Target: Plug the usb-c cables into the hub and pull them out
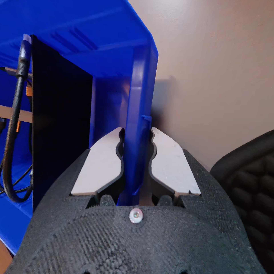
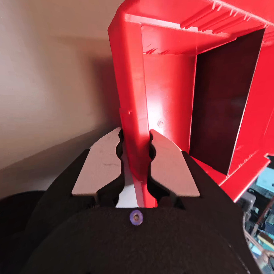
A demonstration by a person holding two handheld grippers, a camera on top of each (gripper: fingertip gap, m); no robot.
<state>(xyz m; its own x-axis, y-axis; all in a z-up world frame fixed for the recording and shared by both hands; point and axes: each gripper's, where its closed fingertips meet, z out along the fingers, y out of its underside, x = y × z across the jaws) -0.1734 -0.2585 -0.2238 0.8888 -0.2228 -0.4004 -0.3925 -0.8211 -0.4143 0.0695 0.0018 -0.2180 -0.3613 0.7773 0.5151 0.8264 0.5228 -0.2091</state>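
My left gripper (image 1: 136,130) is shut on the side wall of a blue plastic bin (image 1: 137,92), its jaws on either side of the wall. Inside the blue bin stands a black divider panel (image 1: 60,118), and to its left a thick black cable (image 1: 13,133) loops down, with an orange-tipped connector (image 1: 18,126) beside it. My right gripper (image 2: 135,131) is shut on the side wall of a red plastic bin (image 2: 130,89). A dark divider panel (image 2: 225,100) stands inside the red bin. No hub shows in either view.
A beige wall (image 1: 215,74) is close behind both bins. A black padded chair back (image 1: 249,185) sits at the right of the left wrist view. Cluttered items (image 2: 261,215) lie below the red bin at the right of the right wrist view. The tips of one gripper are about 35 cm away from the tips of the other.
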